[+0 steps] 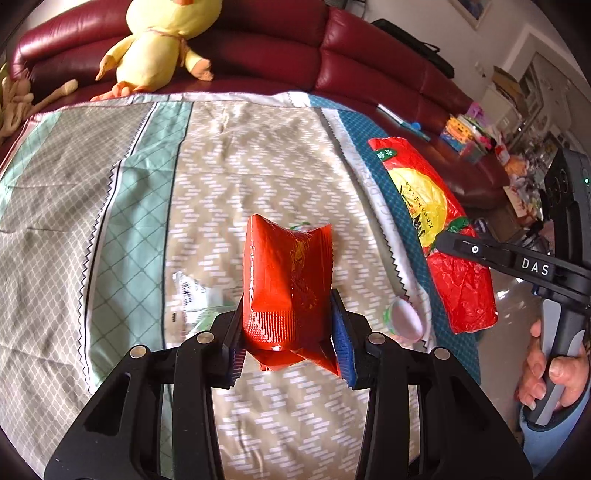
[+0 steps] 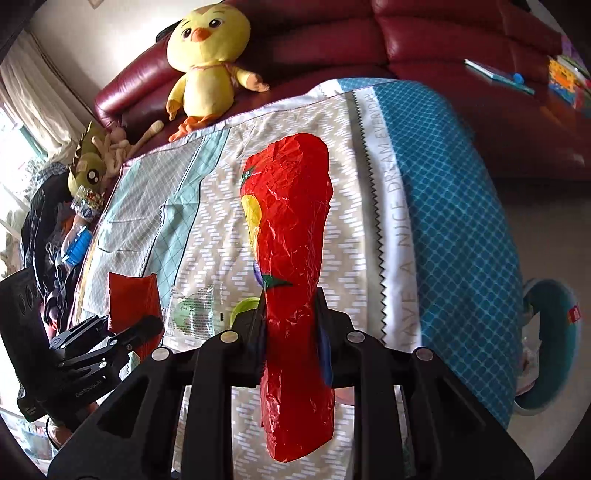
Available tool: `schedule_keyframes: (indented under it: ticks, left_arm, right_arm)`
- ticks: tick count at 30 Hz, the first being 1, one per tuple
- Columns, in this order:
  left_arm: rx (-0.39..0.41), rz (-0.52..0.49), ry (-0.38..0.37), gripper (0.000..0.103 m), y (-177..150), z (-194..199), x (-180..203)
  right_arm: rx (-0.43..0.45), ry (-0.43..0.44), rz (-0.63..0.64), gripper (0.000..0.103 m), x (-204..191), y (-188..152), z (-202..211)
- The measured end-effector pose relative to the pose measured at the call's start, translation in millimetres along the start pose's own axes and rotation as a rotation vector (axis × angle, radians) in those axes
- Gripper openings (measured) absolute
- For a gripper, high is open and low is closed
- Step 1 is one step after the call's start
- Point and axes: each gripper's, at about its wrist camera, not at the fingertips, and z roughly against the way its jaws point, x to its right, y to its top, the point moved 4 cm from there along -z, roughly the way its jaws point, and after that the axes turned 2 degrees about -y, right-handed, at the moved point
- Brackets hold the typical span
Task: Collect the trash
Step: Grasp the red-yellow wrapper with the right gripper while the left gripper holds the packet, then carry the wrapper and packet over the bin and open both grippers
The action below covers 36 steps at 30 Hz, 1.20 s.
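On the far left of the left wrist view, the patterned cloth is lying spread over the surface, with the dark red sofa running behind it and a yellow plush chick sitting on the seat. A clear plastic wrapper is lying flat on the cloth just left of the left gripper. That gripper is pinching the small orange-red packet between its 2 pads, the packet standing up out of the jaws and lifted clear of the cloth. To the right, a small pale cup is lying tilted at the cloth's zigzag band. Further right, the large red bag is hanging over the blue edge of the cloth, clamped by the right gripper, whose handle the person's right hand is gripping at the frame's edge.

In the right wrist view, the left gripper is showing at the left with the small orange-red packet in it. Beside it the clear plastic wrapper is resting on the cloth. At centre, the right gripper is squeezing the large red bag narrowly, crumpling it at the waist, with both ends of the bag sticking out beyond the jaws. The yellow plush chick is sitting on the sofa beyond.
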Motion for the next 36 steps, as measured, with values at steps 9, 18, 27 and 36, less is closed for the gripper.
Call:
schedule_keyframes:
  ticks: [9,18,27,36]
  left_arm:
    - [-0.031,-0.148,-0.078,0.041,5,-22,95]
    - [-0.124,-0.305,-0.225,0.041,-1,-74,211]
    - [-0.236,-0.447,-0.264,0.041,-19,-143,306]
    - [-0.316,-0.493,-0.232,0.041,-26,-196,347]
  right_arm:
    - [0.087,-0.067,-0.162,0.021,107,-28,64]
    - [0.14,-0.184,-0.376,0.023,244,-80,120]
    - [0.09,-0.187,-0.529,0.026,343,-123,109]
    - [-0.008,-0.145,-0.588,0.033,386,-132,61]
